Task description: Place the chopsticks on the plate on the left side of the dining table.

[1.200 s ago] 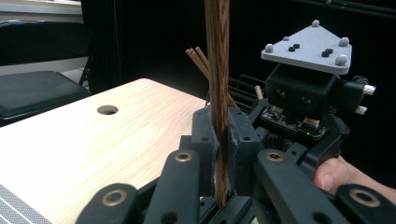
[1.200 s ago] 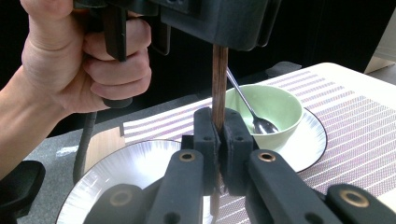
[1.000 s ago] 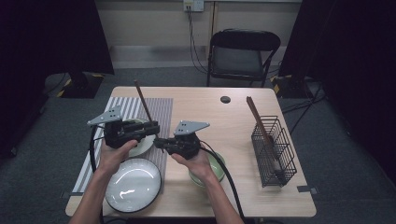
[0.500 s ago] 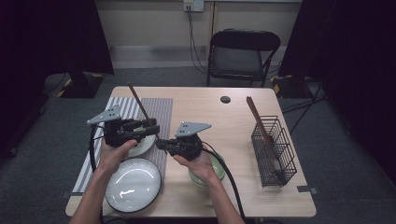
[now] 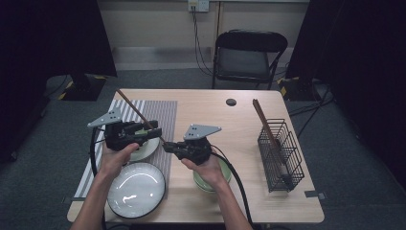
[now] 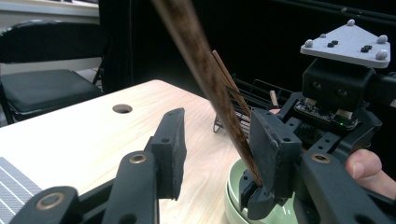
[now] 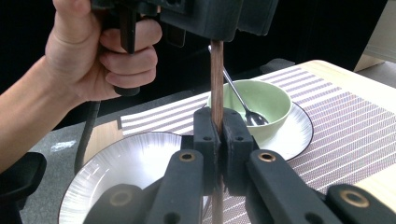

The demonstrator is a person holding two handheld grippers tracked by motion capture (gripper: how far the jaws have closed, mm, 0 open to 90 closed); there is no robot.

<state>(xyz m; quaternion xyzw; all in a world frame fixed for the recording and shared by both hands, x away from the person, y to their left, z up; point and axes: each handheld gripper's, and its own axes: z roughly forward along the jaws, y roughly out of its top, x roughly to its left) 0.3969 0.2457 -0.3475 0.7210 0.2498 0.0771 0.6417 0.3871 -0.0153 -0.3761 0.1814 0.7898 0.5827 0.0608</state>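
Right hand-held gripper (image 7: 217, 135) clamps 1 brown chopstick (image 7: 216, 84) — left hand-held gripper (image 6: 217, 144), jaws just opening, stands released around it, above the counter (image 5: 210, 108).

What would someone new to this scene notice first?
Most striking is the long brown chopstick slanting up over the striped placemat, clamped at its lower end in the right gripper. The left gripper has just been opening its jaws, with the stick between them. Farther right, a black wire basket holds another brown stick near the table's right edge.
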